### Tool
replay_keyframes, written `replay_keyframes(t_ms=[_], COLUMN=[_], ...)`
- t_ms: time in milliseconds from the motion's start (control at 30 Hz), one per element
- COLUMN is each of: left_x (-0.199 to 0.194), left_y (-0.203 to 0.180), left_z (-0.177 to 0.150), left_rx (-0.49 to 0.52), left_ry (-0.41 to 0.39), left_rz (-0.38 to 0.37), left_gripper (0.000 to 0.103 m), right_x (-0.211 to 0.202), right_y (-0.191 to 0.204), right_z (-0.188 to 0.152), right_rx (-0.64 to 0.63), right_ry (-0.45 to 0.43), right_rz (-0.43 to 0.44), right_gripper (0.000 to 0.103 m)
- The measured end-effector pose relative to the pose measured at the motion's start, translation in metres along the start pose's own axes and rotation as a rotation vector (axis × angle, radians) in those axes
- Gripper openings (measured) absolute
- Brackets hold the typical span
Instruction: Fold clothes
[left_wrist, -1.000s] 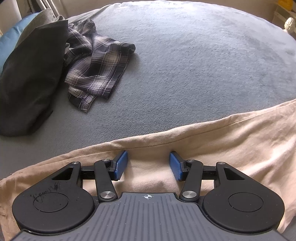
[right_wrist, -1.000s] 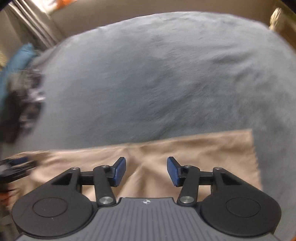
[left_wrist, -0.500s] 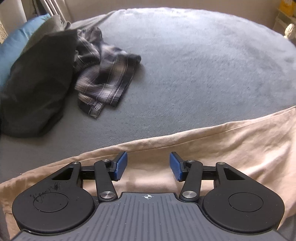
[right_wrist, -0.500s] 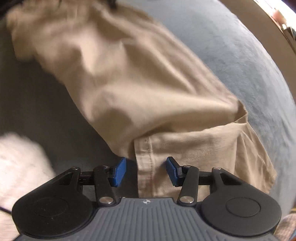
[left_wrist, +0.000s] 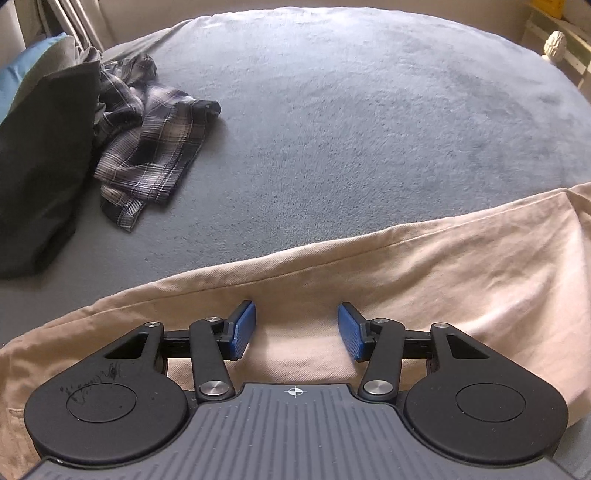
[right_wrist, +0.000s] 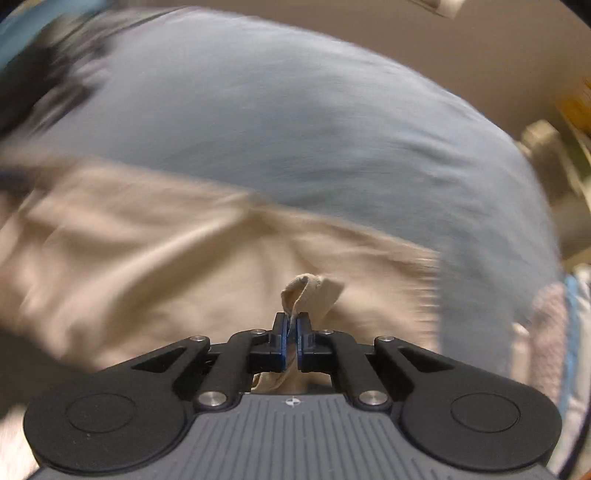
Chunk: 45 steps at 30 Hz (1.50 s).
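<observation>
We see the right tool (right_wrist: 293, 325) pinching a fold of the beige trousers (right_wrist: 147, 266), lower centre; the left tool (left_wrist: 296, 330) hangs spread above them (left_wrist: 424, 273) on the bed (left_wrist: 351, 129).

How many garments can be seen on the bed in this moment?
2: beige trousers along the near edge, a fold pinched by the right gripper, and a plaid shirt crumpled at the far left beside a dark cushion. More may be hidden behind it.
</observation>
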<state>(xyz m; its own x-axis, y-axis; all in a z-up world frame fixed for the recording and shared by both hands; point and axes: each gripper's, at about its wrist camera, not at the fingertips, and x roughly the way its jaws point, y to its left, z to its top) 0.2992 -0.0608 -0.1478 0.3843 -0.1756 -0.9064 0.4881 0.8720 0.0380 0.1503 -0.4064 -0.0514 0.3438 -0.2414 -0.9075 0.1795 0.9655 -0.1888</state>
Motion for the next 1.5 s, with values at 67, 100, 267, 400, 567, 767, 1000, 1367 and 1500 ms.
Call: replay_keyframes(t_ms=[67, 100, 267, 400, 567, 767, 1000, 1367, 1500], left_x=[0.000, 0.000, 0.002, 0.003, 0.004, 0.005, 0.008, 0.009, 0.008], left_y=[-0.001, -0.002, 0.000, -0.002, -0.002, -0.005, -0.008, -0.006, -0.005], left_z=[0.001, 0.001, 0.003, 0.003, 0.003, 0.004, 0.004, 0.001, -0.001], left_rx=[0.005, 0.008, 0.010, 0.017, 0.021, 0.024, 0.029, 0.009, 0.004], left_ry=[0.001, 0.001, 0.000, 0.000, 0.005, 0.008, 0.014, 0.005, -0.008], left_rz=[0.002, 0.002, 0.011, 0.022, 0.027, 0.039, 0.052, 0.054, 0.053], left_gripper=[0.050, 0.050, 0.050, 0.051, 0.051, 0.051, 0.051, 0.051, 0.051], right_x=[0.012, 0.018, 0.041, 0.056, 0.083, 0.105, 0.129, 0.089, 0.122], right_y=[-0.033, -0.046, -0.092, -0.106, -0.105, -0.115, -0.127, -0.112, -0.082], right_z=[0.009, 0.012, 0.020, 0.021, 0.027, 0.028, 0.022, 0.029, 0.037], right_rx=[0.073, 0.095, 0.146, 0.157, 0.138, 0.171, 0.228, 0.251, 0.164], right_ry=[0.001, 0.004, 0.024, 0.031, 0.043, 0.057, 0.084, 0.009, 0.104], right_rz=[-0.031, -0.048, -0.095, -0.099, -0.101, -0.101, -0.096, 0.134, 0.062], right_gripper=[0.003, 0.003, 0.003, 0.003, 0.003, 0.000, 0.000, 0.003, 0.003])
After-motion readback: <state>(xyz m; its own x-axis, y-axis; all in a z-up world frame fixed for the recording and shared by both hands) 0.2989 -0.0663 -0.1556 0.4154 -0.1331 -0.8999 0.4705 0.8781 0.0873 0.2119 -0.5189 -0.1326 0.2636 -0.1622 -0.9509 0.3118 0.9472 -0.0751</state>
